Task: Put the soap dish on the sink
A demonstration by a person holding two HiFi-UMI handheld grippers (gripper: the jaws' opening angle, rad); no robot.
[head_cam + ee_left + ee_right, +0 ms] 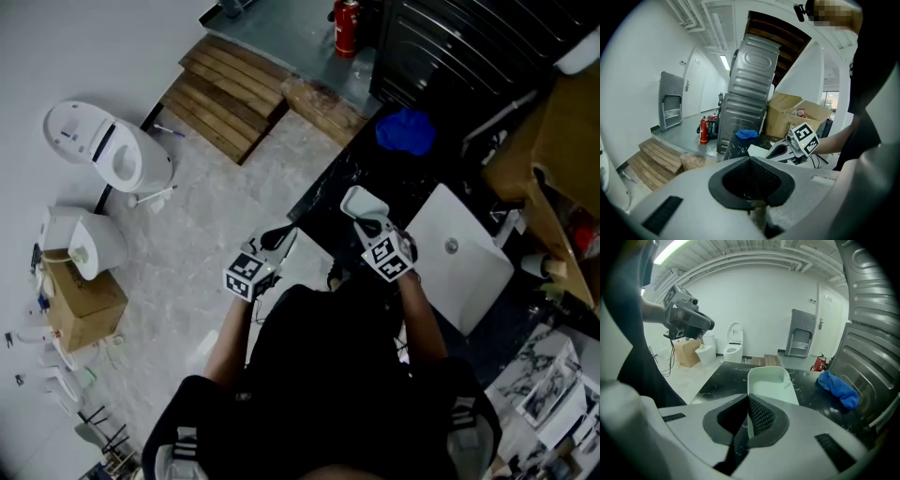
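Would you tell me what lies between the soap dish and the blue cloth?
Only bare black countertop, seen in the right gripper view, between soap dish and blue cloth.

White soap dish (pixel 768 380), gripped by rim, near sink (pixel 464 272).

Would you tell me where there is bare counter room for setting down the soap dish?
Bare counter lies between the soap dish, held by the right claw, and the blue cloth. The sink is bare too. Right of it is cluttered.

A bare storeroom or workshop: loose toilets (pixel 111 155), a cardboard box (pixel 86 302), wooden pallet (pixel 230 94), fire extinguisher (pixel 346 26).
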